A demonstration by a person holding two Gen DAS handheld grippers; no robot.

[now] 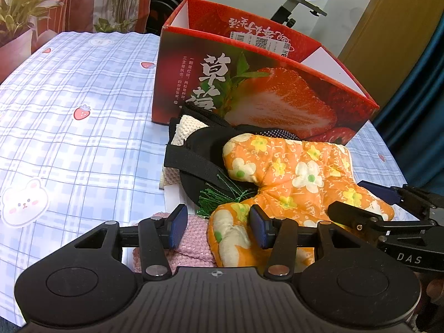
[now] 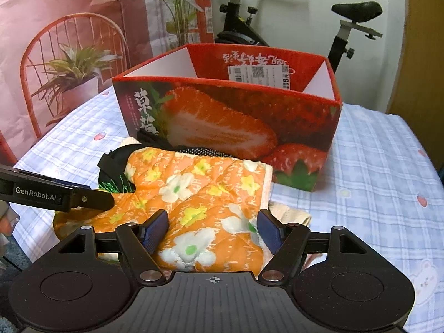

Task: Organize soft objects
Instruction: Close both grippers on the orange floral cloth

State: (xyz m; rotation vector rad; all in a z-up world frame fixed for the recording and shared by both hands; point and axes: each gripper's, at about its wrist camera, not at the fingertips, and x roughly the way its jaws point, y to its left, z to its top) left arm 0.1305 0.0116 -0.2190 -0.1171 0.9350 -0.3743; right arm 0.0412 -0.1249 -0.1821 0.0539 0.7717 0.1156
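An orange flowered oven mitt (image 1: 299,172) (image 2: 199,188) lies on top of a pile of soft things in front of the red strawberry box (image 1: 263,102) (image 2: 222,116). Under it are a black strapped item (image 1: 194,161), a cream knit cloth (image 1: 188,130), a green tassel (image 1: 219,197) and a pink knit piece (image 1: 194,238). My left gripper (image 1: 218,229) is open, low over the mitt's thumb end and the pink knit. My right gripper (image 2: 213,234) is open and straddles the mitt's cuff end. Each gripper shows at the edge of the other's view.
The pile and box sit on a table with a blue checked cloth (image 1: 83,97) (image 2: 374,166). The box is open at the top, and what shows of its inside is bare. An exercise bike (image 2: 277,27) and a printed backdrop (image 2: 69,55) stand behind the table.
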